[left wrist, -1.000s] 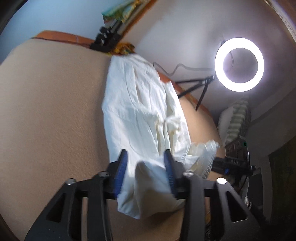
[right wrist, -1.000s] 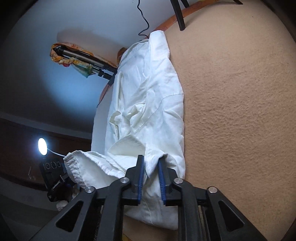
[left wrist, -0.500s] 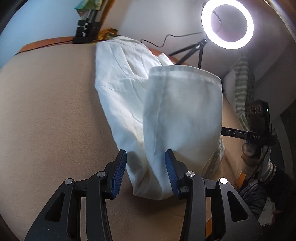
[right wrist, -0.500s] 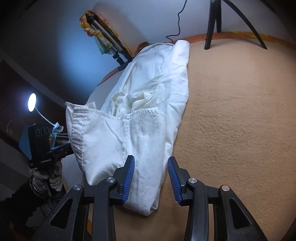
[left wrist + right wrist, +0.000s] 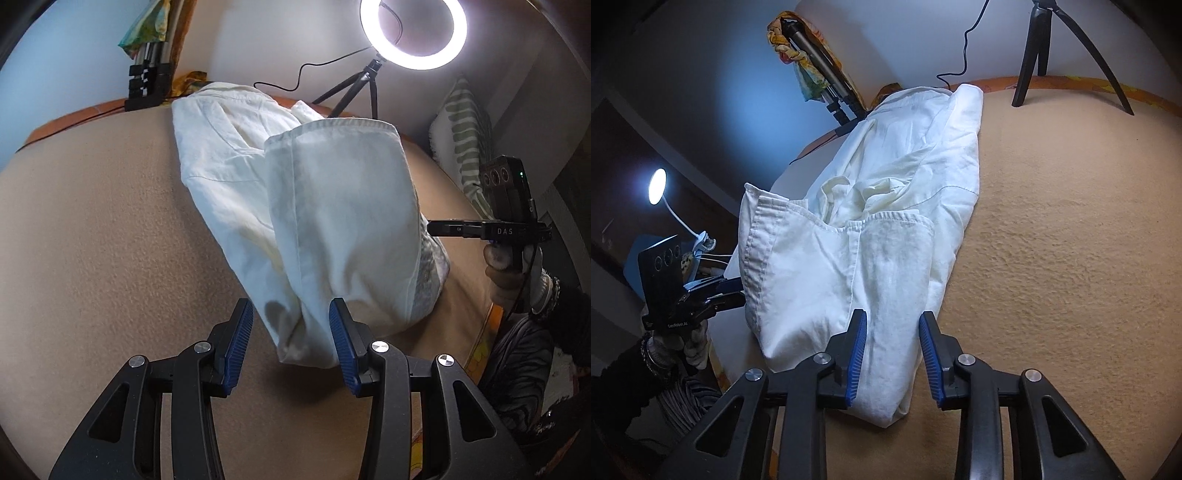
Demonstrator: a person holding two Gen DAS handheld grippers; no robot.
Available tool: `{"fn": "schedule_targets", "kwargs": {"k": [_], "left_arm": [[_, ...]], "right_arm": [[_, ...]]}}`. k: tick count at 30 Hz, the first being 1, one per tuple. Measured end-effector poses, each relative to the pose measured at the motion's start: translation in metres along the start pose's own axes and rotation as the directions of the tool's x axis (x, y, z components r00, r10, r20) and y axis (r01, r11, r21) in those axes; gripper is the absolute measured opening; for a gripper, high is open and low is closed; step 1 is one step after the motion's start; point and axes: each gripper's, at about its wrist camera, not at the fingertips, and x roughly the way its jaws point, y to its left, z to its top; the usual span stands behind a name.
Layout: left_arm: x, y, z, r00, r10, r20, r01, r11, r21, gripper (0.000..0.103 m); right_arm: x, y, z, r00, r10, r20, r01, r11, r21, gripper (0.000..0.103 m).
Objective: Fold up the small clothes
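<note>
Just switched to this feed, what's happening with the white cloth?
A person with a handheld gripper in each hand is folding a small white garment on a beige blanket. One end already lies doubled back over the rest. The left gripper is open around the fold's near edge. The right gripper straddles that edge too. Its jaws have just been closing, with cloth between them but not visibly pinched.
</note>
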Motion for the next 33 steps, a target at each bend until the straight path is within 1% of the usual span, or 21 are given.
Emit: {"fn": "schedule_targets", "kwargs": {"k": [2,5,6,8,9,11,13,15,17,20,21,22,23,24,25,26,27,28,30,31,33], "left_arm": [[0.003,0.002,0.006,1.0,0.013,-0.005,-0.013,0.999,0.034,0.041],[0.008,0.004,0.018,0.999,-0.026,-0.02,0.026,1.0,0.007,0.041],[0.01,0.003,0.022,0.999,-0.028,-0.023,0.028,1.0,0.008,0.041],[0.011,-0.003,0.024,1.0,-0.024,-0.017,0.025,0.998,0.059,0.041],[0.013,-0.003,0.025,0.999,-0.028,-0.027,0.03,0.997,0.066,0.041],[0.016,0.002,0.023,0.996,-0.065,-0.054,0.067,0.997,0.043,0.041],[0.015,0.001,0.018,0.996,-0.075,-0.058,0.078,0.996,0.051,0.041],[0.014,-0.006,0.013,0.997,-0.057,-0.058,0.062,0.994,0.092,0.041],[0.013,-0.011,0.012,0.997,-0.055,-0.054,0.06,0.992,0.108,0.041],[0.009,-0.017,0.012,0.999,-0.044,-0.03,0.047,0.991,0.127,0.041],[0.007,-0.018,0.011,0.999,-0.046,-0.023,0.049,0.991,0.129,0.041],[0.006,-0.019,0.011,0.998,-0.053,-0.022,0.055,0.99,0.129,0.041],[0.007,-0.018,0.013,0.998,-0.062,-0.025,0.065,0.99,0.129,0.041],[0.006,-0.018,0.013,0.998,-0.066,-0.024,0.068,0.989,0.131,0.041],[0.004,-0.017,0.013,0.998,-0.063,-0.018,0.065,0.989,0.133,0.041],[0.003,-0.015,0.014,0.998,-0.065,-0.014,0.067,0.989,0.133,0.042],[0.002,-0.012,0.013,0.998,-0.067,-0.012,0.068,0.989,0.13,0.042],[0.0,-0.006,0.014,0.997,-0.073,-0.008,0.074,0.99,0.119,0.042],[-0.003,0.003,0.016,0.996,-0.09,0.002,0.089,0.991,0.096,0.042],[-0.002,0.007,0.019,0.997,-0.083,0.004,0.082,0.993,0.081,0.042],[0.004,0.008,0.025,0.994,-0.106,-0.008,0.107,0.991,0.076,0.042]], "right_arm": [[0.002,0.004,0.001,1.0,-0.011,0.002,0.011,1.0,-0.013,0.031],[0.003,0.007,0.002,0.999,-0.043,0.012,0.044,0.999,-0.019,0.031],[0.0,0.01,0.003,0.997,-0.074,0.027,0.074,0.997,-0.023,0.031],[-0.009,0.026,0.008,0.992,-0.102,0.073,0.109,0.989,-0.1,0.032],[-0.012,0.035,0.012,0.99,-0.111,0.092,0.123,0.982,-0.141,0.034],[-0.016,0.057,0.024,0.994,-0.045,0.103,0.067,0.972,-0.225,0.042],[-0.014,0.083,0.044,0.995,0.001,0.096,0.028,0.951,-0.307,0.044],[-0.003,0.107,0.067,0.997,0.019,0.071,0.008,0.931,-0.365,0.055],[0.016,0.131,0.09,0.999,0.032,0.041,-0.012,0.91,-0.414,0.062],[0.059,0.151,0.121,0.996,0.029,-0.081,-0.06,0.91,-0.41,0.063],[0.075,0.153,0.128,0.989,0.024,-0.144,-0.079,0.915,-0.395,0.062],[0.09,0.154,0.133,0.983,-0.001,-0.186,-0.073,0.917,-0.392,0.062],[0.102,0.155,0.135,0.974,-0.014,-0.225,-0.079,0.915,-0.397,0.057],[0.113,0.155,0.136,0.963,-0.018,-0.268,-0.094,0.912,-0.4,0.038],[0.12,0.155,0.133,0.954,-0.027,-0.3,-0.101,0.911,-0.401,0.028],[0.125,0.155,0.13,0.948,-0.03,-0.315,-0.106,0.908,-0.405,0.01],[0.125,0.155,0.125,0.95,-0.032,-0.31,-0.107,0.9,-0.423,0.003],[0.119,0.158,0.119,0.956,-0.042,-0.292,-0.101,0.883,-0.459,0.002],[0.094,0.164,0.104,0.971,-0.016,-0.24,-0.116,0.843,-0.525,0.0],[0.085,0.164,0.101,0.975,-0.004,-0.223,-0.119,0.835,-0.537,0.0],[0.063,0.161,0.096,0.984,0.017,-0.179,-0.116,0.823,-0.556,0.0]]}}
